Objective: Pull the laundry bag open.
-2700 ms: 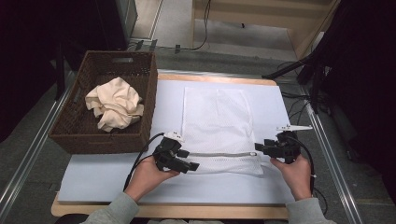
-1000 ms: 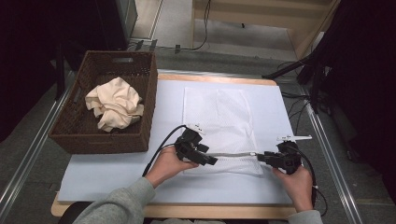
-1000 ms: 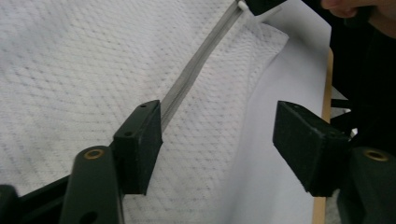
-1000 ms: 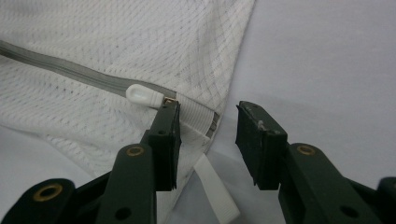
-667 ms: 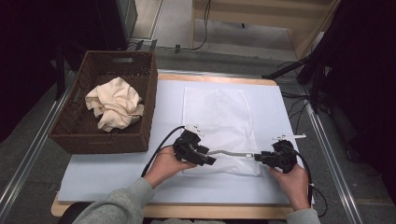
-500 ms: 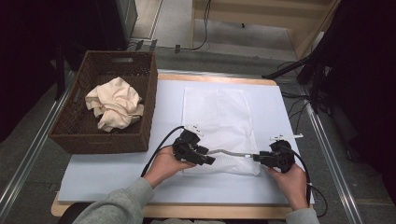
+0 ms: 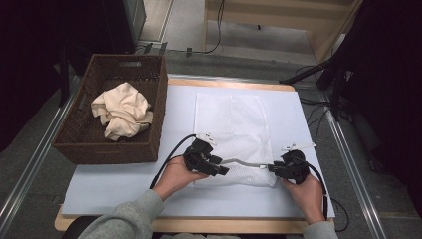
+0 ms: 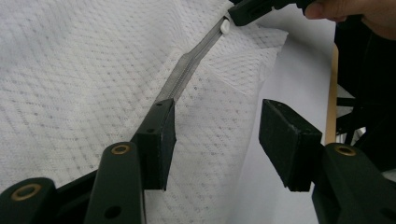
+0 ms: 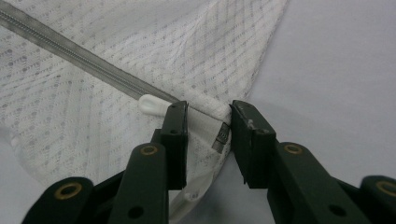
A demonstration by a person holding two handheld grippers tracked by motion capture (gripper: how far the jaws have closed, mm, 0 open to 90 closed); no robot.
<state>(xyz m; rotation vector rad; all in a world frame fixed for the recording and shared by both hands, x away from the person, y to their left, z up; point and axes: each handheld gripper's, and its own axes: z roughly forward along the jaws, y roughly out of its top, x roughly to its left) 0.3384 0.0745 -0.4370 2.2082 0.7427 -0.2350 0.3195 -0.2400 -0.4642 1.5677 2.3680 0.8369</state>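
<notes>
A white mesh bag [image 7: 231,124] lies flat on the pale mat, with its grey zipper [image 7: 246,163] along the near edge. My left gripper [image 7: 220,170] is open over that edge. In the left gripper view the zipper [image 8: 187,70] runs from beside one pad [image 8: 156,140] up toward the other gripper [image 8: 252,9], and mesh lies between the spread jaws. My right gripper [image 7: 274,168] is shut on the bag's right corner. In the right gripper view its jaws pinch bunched mesh and a small label [image 9: 223,136], just past the white pull tab [image 9: 152,103].
A dark wicker basket [image 7: 107,149] stands at the left of the table and holds a crumpled cream cloth [image 7: 122,109]. The wooden table edge [image 7: 234,226] runs along the front. Cables and dark stands lie off the right side.
My left gripper has moved right from the bag's left corner along the zipper. The right gripper has drawn slightly inward and nearer, and the zipper between them now sags.
</notes>
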